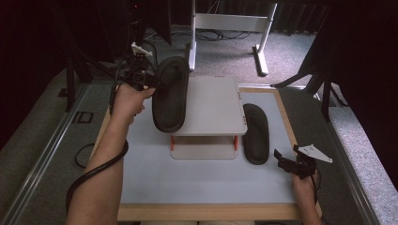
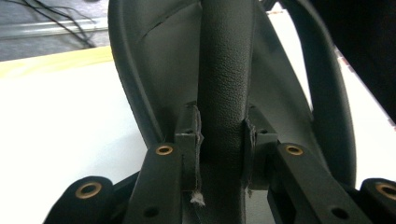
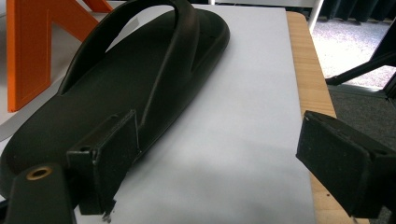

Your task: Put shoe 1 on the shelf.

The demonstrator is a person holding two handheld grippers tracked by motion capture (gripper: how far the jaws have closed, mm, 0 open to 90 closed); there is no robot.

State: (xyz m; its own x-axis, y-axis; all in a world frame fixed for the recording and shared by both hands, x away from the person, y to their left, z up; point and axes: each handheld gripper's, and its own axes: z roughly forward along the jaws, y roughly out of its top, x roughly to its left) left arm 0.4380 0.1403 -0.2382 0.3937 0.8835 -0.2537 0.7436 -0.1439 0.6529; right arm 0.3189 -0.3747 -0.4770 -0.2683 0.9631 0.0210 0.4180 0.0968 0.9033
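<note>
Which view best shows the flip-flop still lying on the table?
The right gripper view: the flip-flop lies close, strap and sole plain. The high view shows it whole but small, right of the stand.

Matt black rubbery sandal [image 3: 140, 79], grained strap [image 2: 224, 70], wood-edged table [image 1: 206, 212], smooth grey mat [image 1: 197, 180]

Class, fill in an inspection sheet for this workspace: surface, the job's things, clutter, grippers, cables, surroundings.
Surface: grey mat in a wooden frame.
Job's things: one black sandal held by its strap above the small grey shelf; second sandal flat on the mat, right of the shelf.
Clutter: nothing seen.
Grippers: left gripper shut on the strap; right gripper open, beside the second sandal.
Cables: one trailing along the left forearm.
Surroundings: carpet, white table legs.
</note>
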